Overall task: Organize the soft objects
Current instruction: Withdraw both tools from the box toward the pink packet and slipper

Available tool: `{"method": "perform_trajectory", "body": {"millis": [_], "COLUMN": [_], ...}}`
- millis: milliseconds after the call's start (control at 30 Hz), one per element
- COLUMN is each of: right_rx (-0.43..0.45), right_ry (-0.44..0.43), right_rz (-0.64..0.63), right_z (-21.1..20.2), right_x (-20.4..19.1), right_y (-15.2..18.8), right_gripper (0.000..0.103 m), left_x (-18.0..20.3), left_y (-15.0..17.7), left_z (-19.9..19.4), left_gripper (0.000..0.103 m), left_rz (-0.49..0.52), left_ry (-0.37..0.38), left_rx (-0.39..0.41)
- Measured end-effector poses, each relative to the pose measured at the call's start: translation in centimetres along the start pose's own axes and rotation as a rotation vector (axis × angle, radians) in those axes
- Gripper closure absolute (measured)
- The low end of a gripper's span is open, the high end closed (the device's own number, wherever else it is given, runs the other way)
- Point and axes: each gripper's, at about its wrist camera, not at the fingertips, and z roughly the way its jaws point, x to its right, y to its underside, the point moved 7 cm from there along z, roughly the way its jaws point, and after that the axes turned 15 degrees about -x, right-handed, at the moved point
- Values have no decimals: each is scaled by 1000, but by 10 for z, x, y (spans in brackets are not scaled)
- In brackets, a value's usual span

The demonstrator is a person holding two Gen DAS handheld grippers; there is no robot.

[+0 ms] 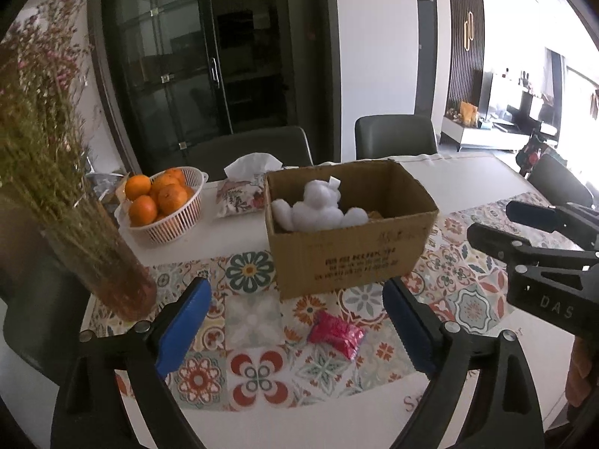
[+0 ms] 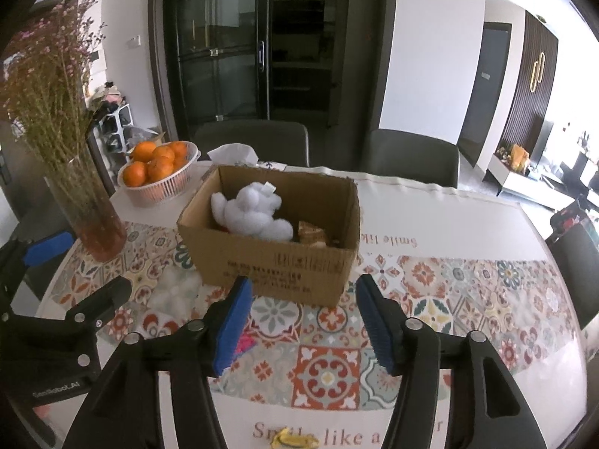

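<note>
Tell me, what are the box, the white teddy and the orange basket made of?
Box: plain brown cardboard, matte, with printed text. Teddy: fluffy white plush, fuzzy outline. Basket: probably pale plastic, with thin moulded slats.

Left claw [image 1: 295,321]: two black plastic arms, each tipped with a bright blue ribbed pad [image 1: 183,327] on its inner face. Round silver screw heads [image 1: 451,326] sit behind the pads, one pair to each arm, and long slots are cut into the black frames further back. Right claw [image 2: 305,321]: same build, black arms, blue ribbed pads [image 2: 234,327], silver screws [image 2: 411,323]. Seen side-on from the left wrist camera, the right claw's black body carries pale letters "DAS" [image 1: 556,307]. From the right wrist camera, the left claw's housing reads "GenRobot.AI" [image 2: 56,390] in small white print, with small silver bolts above it.
</note>
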Motion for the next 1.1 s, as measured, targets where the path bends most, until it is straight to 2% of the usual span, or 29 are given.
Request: {"method": "perform_trajectory", "body": {"millis": [200,267,467,533,667,867,1100], "right_rx": [-1,4,52,79,140,203,258], "right_ry": [-12,-11,-5,0,44,116,132], "right_rz": [29,51,130,159,219,381,554], "right_z": [-5,-7,-15,-19,-25,-23,-10], "right_x": [3,5,7,7,5,6,5], "right_y": [30,40,68,78,97,137,178], "right_gripper": [40,37,33,25,18,11,9], "left_x": [7,8,11,13,10,8,12], "left_y": [26,35,55,61,72,87,102], "left_z": [-9,-13,-18,-18,-19,-10,8], "left_gripper": [5,4,3,2,2,1,0], "left_rz": [-9,-10,15,31,43,72,127], "left_ry": [3,2,11,19,4,15,67], "left_rx": [14,26,53,62,90,120,125]}}
